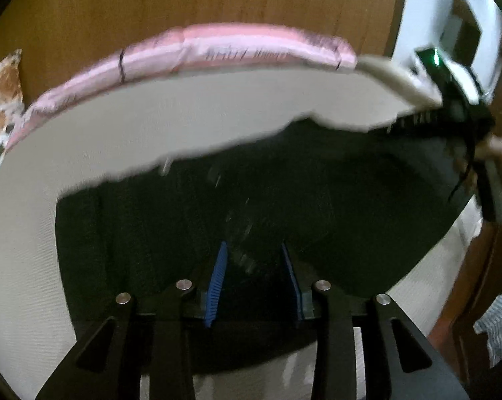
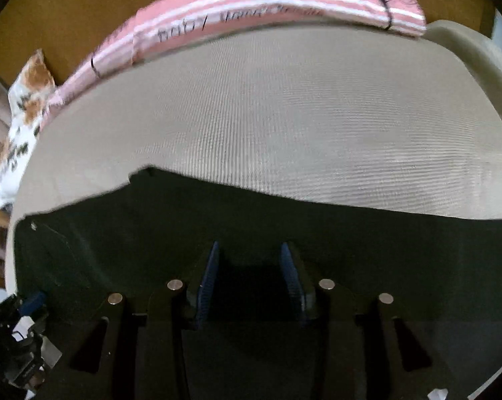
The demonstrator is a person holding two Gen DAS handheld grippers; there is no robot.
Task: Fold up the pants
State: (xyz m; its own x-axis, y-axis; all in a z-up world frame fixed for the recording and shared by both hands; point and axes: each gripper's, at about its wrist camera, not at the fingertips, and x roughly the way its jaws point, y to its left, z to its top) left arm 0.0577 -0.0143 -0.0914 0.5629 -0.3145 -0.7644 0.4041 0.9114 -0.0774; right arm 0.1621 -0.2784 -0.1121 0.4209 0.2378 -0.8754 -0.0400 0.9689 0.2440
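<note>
Dark pants (image 1: 284, 200) spread flat over the near part of a bed's pale woven mattress (image 1: 184, 116), reaching its near edge; far hem ragged in outline, fabric so dark that seams and folds hardly read. In the left wrist view, blurred throughout; in the right wrist view, pants (image 2: 284, 233) cut off at the bottom and the right side.

Left hand-held gripper (image 1: 256, 283) above the pants, blue pads (image 1: 217, 283) parted, nothing pinched between them; dark cloth seen through the gap, contact impossible to judge. Right hand-held gripper (image 2: 249, 283) likewise over the pants, jaws parted and empty, gap in deep shadow.

Right hand-held gripper again at the right side in the left view (image 1: 457, 100), smeared by motion, a hand (image 1: 494, 153) behind it. Left one a dark jumble at the lower left corner of the right view (image 2: 20, 333).

Along the mattress's far edge, a pink striped bolster (image 2: 251, 10) with illegible dark lettering. At the far left corner, a floral cloth (image 2: 27, 100), partly cut off. Beyond, a brown wooden panel (image 1: 184, 0).
</note>
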